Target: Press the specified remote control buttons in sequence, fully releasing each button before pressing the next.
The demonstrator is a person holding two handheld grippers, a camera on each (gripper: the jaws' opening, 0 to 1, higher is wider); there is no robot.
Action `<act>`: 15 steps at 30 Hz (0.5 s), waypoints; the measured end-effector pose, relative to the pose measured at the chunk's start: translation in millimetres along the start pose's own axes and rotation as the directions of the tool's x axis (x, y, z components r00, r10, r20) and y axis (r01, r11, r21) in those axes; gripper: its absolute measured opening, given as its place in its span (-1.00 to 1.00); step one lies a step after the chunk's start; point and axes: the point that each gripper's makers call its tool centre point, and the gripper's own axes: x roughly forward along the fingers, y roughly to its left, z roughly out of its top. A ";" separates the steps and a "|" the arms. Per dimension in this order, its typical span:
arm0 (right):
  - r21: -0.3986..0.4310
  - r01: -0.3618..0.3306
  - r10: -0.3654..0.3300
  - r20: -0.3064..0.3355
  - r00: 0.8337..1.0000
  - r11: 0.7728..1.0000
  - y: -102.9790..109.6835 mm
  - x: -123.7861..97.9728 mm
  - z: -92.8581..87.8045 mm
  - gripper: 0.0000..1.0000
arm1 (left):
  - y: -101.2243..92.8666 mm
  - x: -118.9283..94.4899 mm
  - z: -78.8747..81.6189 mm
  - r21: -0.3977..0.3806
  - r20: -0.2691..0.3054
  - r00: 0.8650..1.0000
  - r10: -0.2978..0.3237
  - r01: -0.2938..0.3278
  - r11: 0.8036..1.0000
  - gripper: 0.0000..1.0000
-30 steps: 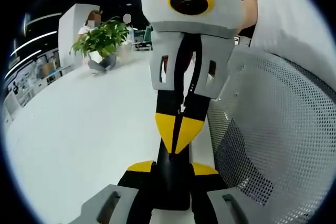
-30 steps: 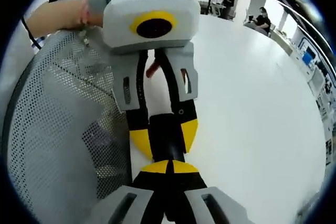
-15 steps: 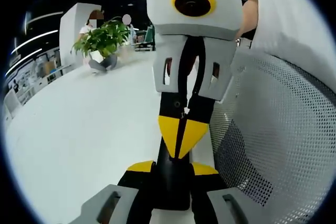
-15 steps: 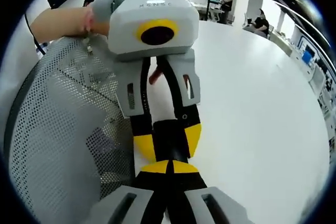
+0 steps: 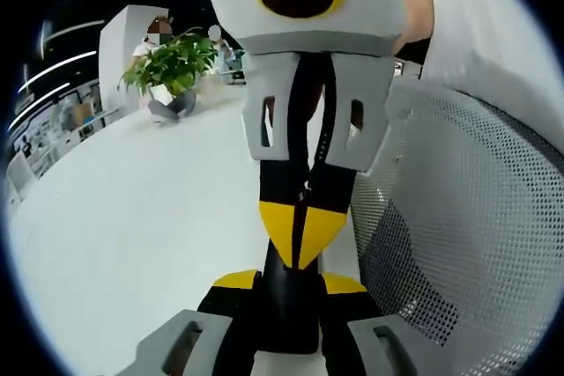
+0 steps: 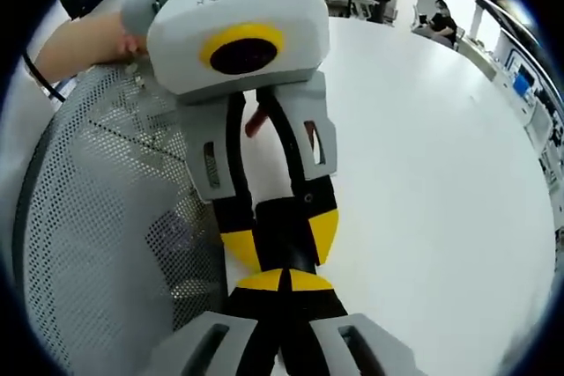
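We held the remote (image 5: 291, 305) clamped in the left gripper (image 5: 289, 286); the right gripper (image 6: 284, 281), closed, touched it at 12 o'clock.

Open-plan office: long white table (image 5: 132, 217), potted plant (image 5: 172, 63), seated people (image 6: 441, 19), monitors.

Faint raised lettering along the top edge of the left gripper (image 6: 284, 242) housing, seen in the right gripper view; too blurred and foreshortened to spell out with confidence. No other text, label, number or sign legible anywhere in either view.
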 end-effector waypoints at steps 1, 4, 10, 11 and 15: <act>-0.005 0.005 -0.005 -0.002 1.000 1.000 0.2 0.0 -0.4 -1.00 | 0.0 0.0 0.0 0.000 0.000 1.000 0.000 0.000 1.000 -0.51; -0.016 0.015 -0.015 -0.002 1.000 1.000 -0.9 -0.3 -0.8 -1.00 | -0.1 0.0 0.2 -0.001 0.000 1.000 0.001 -0.001 1.000 -0.51; -0.021 0.035 -0.035 0.019 0.999 0.999 -0.4 -0.4 -1.3 -1.00 | -0.1 0.1 0.2 -0.004 0.001 1.000 0.001 -0.001 1.000 -0.51; -0.037 0.048 -0.047 0.029 0.998 0.998 -0.1 -0.3 -1.4 -1.00 | 0.0 0.1 0.2 -0.004 0.000 1.000 0.001 -0.001 1.000 -0.51; -0.028 0.066 -0.064 0.084 0.994 0.997 -0.6 -1.9 -1.3 -1.00 | -0.1 0.1 0.2 -0.002 0.000 1.000 0.001 -0.001 1.000 -0.51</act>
